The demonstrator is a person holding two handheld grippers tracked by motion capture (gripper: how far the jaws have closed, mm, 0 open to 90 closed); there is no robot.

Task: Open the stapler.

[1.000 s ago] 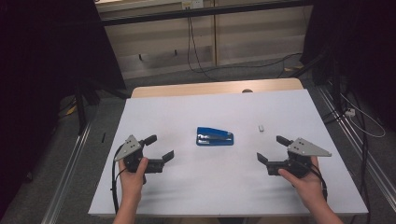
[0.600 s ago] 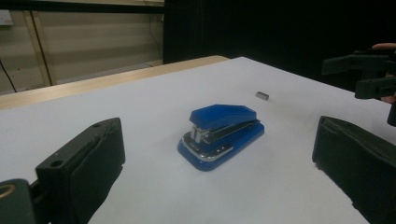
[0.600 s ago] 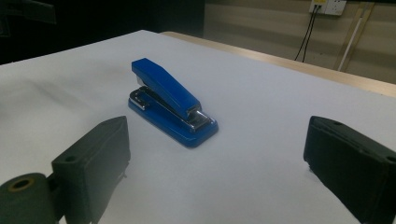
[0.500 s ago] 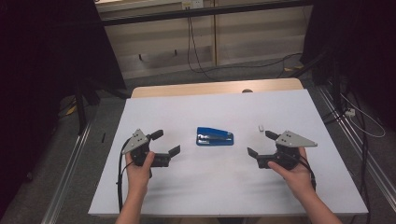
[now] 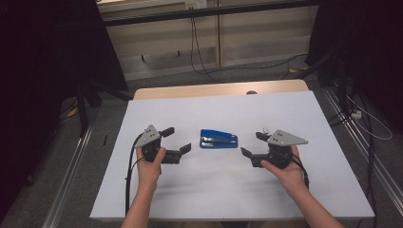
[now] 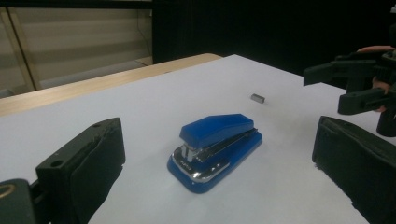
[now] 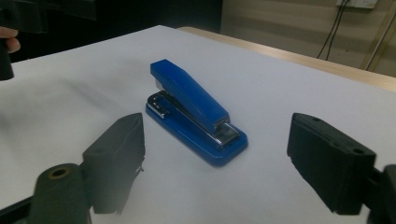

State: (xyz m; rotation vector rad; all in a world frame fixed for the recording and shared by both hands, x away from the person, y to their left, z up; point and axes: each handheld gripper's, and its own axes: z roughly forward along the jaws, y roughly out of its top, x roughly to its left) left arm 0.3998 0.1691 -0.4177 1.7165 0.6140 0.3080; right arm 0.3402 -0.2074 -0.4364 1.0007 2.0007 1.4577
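Blue stapler (image 5: 218, 139), glossy plastic wedge on chrome base, lies flat mid-surface (image 5: 214, 194), white and smooth, between my tools. Left tool (image 5: 177, 141) spread, matte black blocky jaws, nothing between. Right tool (image 5: 251, 145) spread, jaws just been closing, nothing between. Small grey metal block (image 6: 257, 98) beyond stapler.
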